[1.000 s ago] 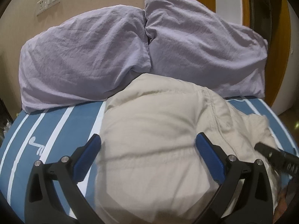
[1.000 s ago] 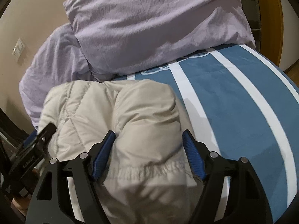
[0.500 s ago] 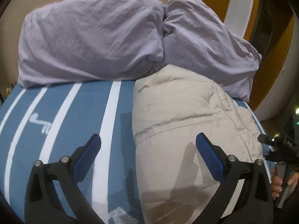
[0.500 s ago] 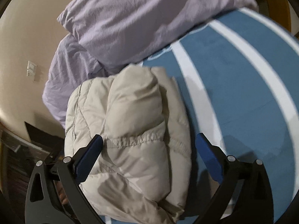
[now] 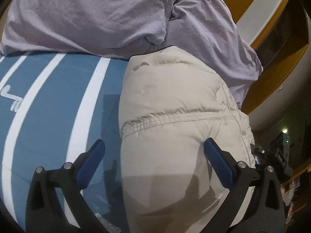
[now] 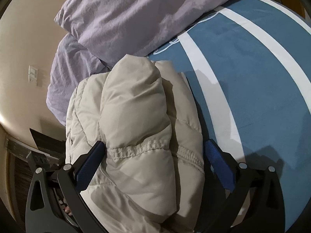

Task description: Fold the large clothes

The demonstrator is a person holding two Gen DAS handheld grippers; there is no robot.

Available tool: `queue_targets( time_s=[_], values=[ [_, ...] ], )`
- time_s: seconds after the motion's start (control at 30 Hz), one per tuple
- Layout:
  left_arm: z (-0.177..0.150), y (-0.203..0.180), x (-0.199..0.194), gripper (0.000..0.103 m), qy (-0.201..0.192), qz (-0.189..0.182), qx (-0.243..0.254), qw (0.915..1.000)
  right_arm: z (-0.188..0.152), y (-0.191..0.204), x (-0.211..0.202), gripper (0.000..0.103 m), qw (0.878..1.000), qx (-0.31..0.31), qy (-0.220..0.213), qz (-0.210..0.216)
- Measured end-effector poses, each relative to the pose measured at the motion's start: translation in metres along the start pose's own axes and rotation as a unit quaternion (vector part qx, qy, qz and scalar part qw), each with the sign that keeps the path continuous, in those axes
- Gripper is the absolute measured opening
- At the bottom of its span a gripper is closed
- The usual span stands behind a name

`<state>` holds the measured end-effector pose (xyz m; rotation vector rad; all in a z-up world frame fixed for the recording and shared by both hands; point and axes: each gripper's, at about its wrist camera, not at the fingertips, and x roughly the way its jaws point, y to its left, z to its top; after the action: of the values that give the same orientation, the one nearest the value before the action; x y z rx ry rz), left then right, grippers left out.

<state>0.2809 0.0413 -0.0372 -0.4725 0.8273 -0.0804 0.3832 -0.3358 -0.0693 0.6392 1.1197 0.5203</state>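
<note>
1. In the left wrist view, the blue bedspread (image 5: 48,101) with white stripes fills the left side, and a small white embroidered mark sits near its left edge.
2. Above it, 2 lilac pillows (image 5: 93,17) lean side by side at the head of the bed, their inner corners meeting.
3. The beige puffer jacket (image 5: 171,104) lies folded into a thick bundle on the right part of the bed, its far end touching the pillows.
4. The left gripper (image 5: 153,155) hovers over the near end of the jacket with its jaws spread wide; the left blue pad is over the bedspread, the right one over the jacket, pinching nothing.
5. At the far right edge, part of the other black tool shows beside the jacket.
6. In the right wrist view, a beige wall with a switch plate (image 6: 32,75) is at the left.
7. The folded jacket (image 6: 134,112) lies at centre, a rounded sleeve roll on top, close against the pillows (image 6: 136,13).
8. The right gripper (image 6: 153,155) has its jaws spread on either side of the bundle, gripping nothing.
9. The bedspread (image 6: 252,73) stretches to the right.
</note>
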Motion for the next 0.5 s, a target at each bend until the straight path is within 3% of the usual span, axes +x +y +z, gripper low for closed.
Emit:
queue_targets(
  time_s=[0.27, 0.4, 0.5],
  values=[
    [0.002, 0.015, 0.018, 0.101, 0.022, -0.066, -0.056, 0.996, -0.002, -0.019, 0.022, 0.102, 0.996, 0.052, 0.037, 0.067],
    [0.002, 0.019, 0.024, 0.101, 0.028, -0.093, -0.071, 0.9928, -0.002, -0.01, 0.029, 0.102, 0.995, 0.04, 0.04, 0.085],
    [0.004, 0.02, 0.024, 0.095, 0.024, -0.103, -0.076, 0.9916, -0.001, -0.003, 0.032, 0.096, 0.995, 0.031, 0.033, 0.091]
  ],
)
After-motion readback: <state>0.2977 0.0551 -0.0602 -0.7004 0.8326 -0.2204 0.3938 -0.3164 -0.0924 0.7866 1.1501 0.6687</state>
